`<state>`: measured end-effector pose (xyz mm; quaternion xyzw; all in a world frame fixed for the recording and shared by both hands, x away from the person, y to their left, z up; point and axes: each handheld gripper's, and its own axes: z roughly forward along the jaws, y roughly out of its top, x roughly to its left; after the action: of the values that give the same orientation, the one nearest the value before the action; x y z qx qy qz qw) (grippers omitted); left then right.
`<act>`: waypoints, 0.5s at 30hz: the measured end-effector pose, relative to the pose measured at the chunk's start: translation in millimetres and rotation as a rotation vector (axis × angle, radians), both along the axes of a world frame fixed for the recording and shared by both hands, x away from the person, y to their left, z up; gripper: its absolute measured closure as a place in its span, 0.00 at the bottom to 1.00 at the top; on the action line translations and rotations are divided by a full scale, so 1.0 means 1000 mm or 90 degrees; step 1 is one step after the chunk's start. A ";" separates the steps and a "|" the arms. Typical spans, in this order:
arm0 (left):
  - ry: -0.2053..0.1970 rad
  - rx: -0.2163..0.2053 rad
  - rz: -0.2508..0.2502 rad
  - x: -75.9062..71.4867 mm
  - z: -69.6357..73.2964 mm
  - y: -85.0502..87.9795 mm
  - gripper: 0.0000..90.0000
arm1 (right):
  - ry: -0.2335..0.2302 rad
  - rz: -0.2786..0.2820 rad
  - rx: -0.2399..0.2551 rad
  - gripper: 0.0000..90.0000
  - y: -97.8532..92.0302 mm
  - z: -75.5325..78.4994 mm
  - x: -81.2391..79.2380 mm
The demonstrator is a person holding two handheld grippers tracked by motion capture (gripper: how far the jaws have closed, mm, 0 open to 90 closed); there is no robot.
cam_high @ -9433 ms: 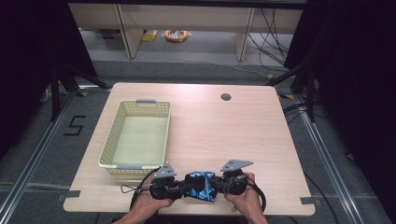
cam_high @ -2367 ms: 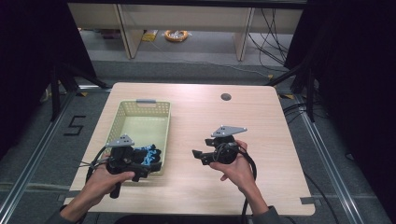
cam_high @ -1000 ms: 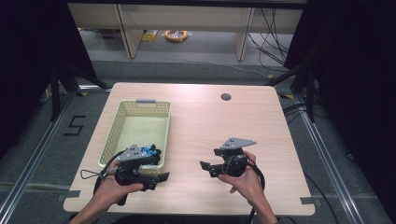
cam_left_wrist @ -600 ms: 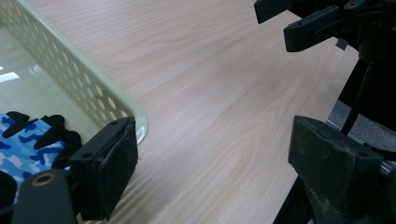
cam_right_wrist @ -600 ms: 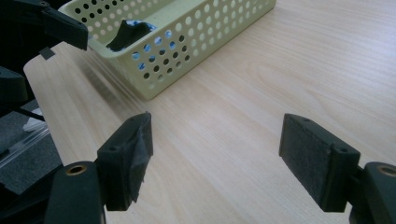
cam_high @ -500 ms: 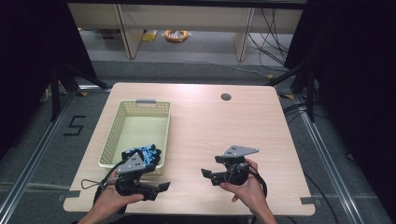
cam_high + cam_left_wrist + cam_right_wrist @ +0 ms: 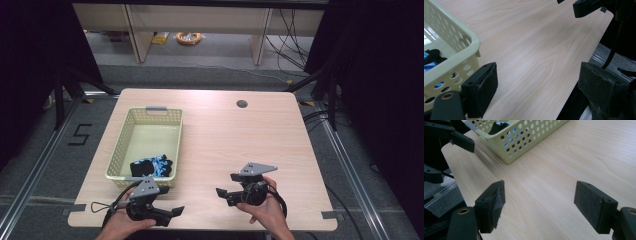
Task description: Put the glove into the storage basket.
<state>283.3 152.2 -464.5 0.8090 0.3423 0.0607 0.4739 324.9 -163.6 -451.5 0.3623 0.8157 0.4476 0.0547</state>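
Glove (image 7: 151, 165) inside yellow basket (image 7: 122, 141)

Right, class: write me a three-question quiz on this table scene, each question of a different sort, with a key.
1. True or false: the blue-and-black cloth lies in the yellow basket.
2. The left hand-held gripper is: A open, B shut on the cloth, C shut on nothing.
3. Fill in: the right hand-held gripper hovers over the ____.

Key: 1 true; 2 A; 3 table.

Wooden table (image 7: 240, 135), yellow basket (image 7: 120, 150) on it
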 end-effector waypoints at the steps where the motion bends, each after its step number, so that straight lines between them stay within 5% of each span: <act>1: -0.003 0.011 -0.011 0.000 -0.001 0.001 0.17 | 0.001 -0.008 -0.013 0.29 -0.001 0.001 -0.002; 4: -0.011 0.018 -0.019 -0.001 -0.004 0.001 0.17 | 0.018 -0.003 0.004 0.27 0.000 -0.003 -0.006; 6: -0.010 0.015 -0.014 -0.003 -0.007 0.001 0.17 | 0.002 -0.004 -0.008 0.27 -0.002 -0.006 -0.007; 8: -0.015 0.039 -0.022 -0.003 -0.008 0.003 0.17 | 0.007 0.008 -0.002 0.27 -0.002 -0.010 -0.007; 10: -0.006 0.017 -0.008 -0.006 -0.011 0.001 0.17 | 0.006 0.000 -0.010 0.27 -0.004 -0.012 -0.009; 15: -0.011 0.037 -0.020 -0.009 -0.015 0.004 0.17 | 0.010 0.008 0.008 0.26 -0.006 -0.017 -0.014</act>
<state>274.3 155.7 -479.3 0.8273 0.3235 0.0698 0.4540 311.1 -169.7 -468.1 0.3613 0.8156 0.4499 0.0431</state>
